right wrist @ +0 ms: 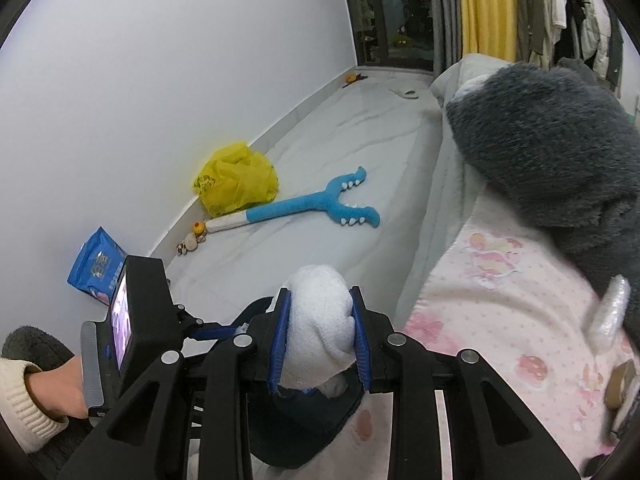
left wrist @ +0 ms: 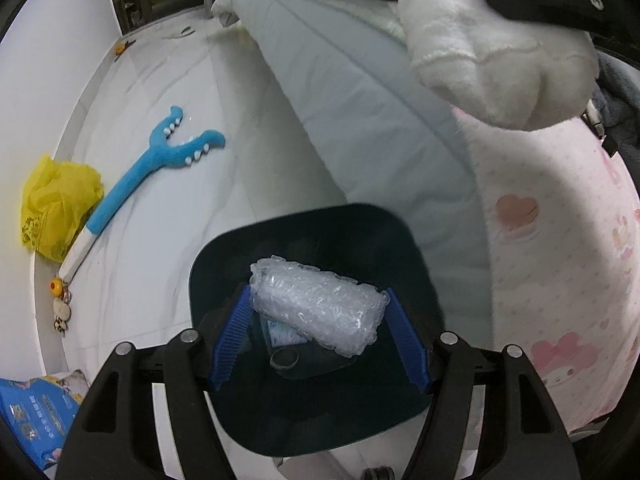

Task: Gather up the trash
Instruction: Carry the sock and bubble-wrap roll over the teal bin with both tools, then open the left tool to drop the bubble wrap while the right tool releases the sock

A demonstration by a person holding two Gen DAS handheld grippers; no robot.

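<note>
In the left wrist view my left gripper (left wrist: 318, 312) holds a roll of clear bubble wrap (left wrist: 316, 306) between its blue pads, right over the open dark bin (left wrist: 404, 256). Scraps lie at the bin's bottom. My right gripper (right wrist: 318, 336) is shut on a white plush paw (right wrist: 320, 320) of a grey and white soft toy (right wrist: 552, 140); the paw also shows in the left wrist view (left wrist: 496, 52). A crumpled yellow plastic bag (left wrist: 56, 204) (right wrist: 236, 178) lies on the floor by the wall. A blue packet (left wrist: 36, 412) (right wrist: 96, 266) lies near it.
A blue plush claw toy (left wrist: 160, 160) (right wrist: 312, 208) and small trinkets (left wrist: 60, 304) lie on the white floor. The bed with a pink patterned blanket (left wrist: 560, 280) (right wrist: 500, 300) stands on the right. A white wall (right wrist: 140, 80) runs along the left.
</note>
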